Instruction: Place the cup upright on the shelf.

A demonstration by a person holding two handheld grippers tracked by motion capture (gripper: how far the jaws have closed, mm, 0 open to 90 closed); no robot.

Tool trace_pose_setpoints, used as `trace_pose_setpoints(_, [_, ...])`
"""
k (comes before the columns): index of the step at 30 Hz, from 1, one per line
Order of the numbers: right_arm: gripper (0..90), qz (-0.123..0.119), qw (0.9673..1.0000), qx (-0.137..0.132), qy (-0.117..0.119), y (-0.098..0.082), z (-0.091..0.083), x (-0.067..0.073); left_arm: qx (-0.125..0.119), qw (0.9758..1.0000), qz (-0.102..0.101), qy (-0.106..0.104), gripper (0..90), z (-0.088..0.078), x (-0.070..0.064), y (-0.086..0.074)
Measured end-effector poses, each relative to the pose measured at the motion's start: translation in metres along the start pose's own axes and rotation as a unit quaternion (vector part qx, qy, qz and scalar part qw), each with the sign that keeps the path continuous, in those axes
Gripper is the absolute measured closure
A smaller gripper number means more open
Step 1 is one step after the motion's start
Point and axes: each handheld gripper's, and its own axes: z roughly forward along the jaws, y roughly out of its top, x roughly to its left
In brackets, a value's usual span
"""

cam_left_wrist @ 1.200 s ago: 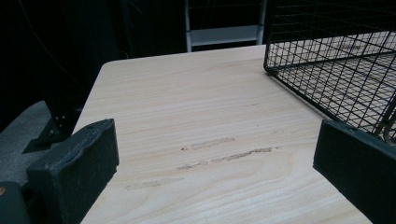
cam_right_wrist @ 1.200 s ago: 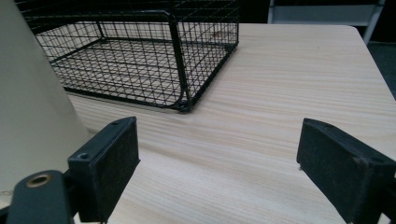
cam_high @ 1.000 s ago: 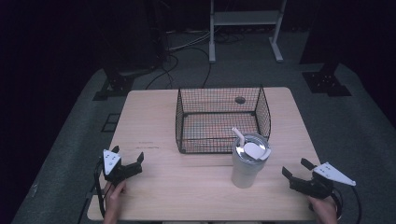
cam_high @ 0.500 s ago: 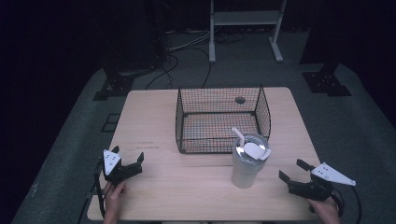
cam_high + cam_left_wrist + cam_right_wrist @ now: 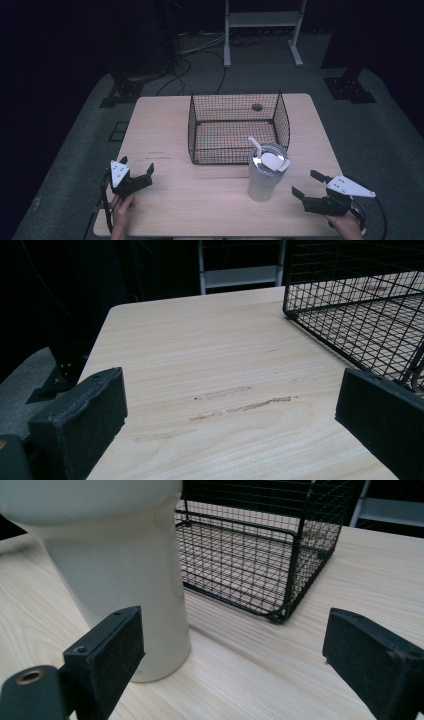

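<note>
A pale tumbler point(image 5: 265, 172) with a lid and a straw stands upright on the wooden tabletop point(image 5: 165, 125), just in front of the near right corner of a black wire basket point(image 5: 237, 127). In the high view the straw leans toward the left from the lid. The basket sits near the middle of the tabletop, toward its far edge, and nothing shows inside it.

The right tool point(image 5: 307, 186) rests low at the near right part of the tabletop, held by a hand point(image 5: 345, 225) coming in from the bottom edge. Its jaws are spread wide and grip nothing; they point toward the tumbler, which stands near them but apart. In the right gripper view the tumbler's body point(image 5: 120, 575) rises just past the left jaw, with the basket's corner point(image 5: 290, 555) behind it and to the right.

The left tool point(image 5: 136, 170) lies at the near left part of the tabletop, well apart from the tumbler, held by the other hand point(image 5: 120, 212). Its jaws are also spread wide with nothing between them. In the left gripper view bare wood with a few faint scuff marks point(image 5: 240, 402) lies between the jaws, and the basket's near left corner point(image 5: 350, 305) stands at the upper right.
</note>
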Motion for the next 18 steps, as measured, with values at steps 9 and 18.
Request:
trace_pose_setpoints(9, [6.4, -0.001, 0.9989, 0.003, 0.047, 0.010, 0.007, 0.010, 0.000, 1.0000, -0.001, -0.001, 0.0, 0.000, 0.001, 0.000])
trace_pose_setpoints(18, [4.2, -0.020, 0.9965, 0.008, 0.081, 0.015, 0.016, 0.026, 0.000, 1.0000, -0.001, -0.001, 0.0, 0.000, 0.000, 0.000])
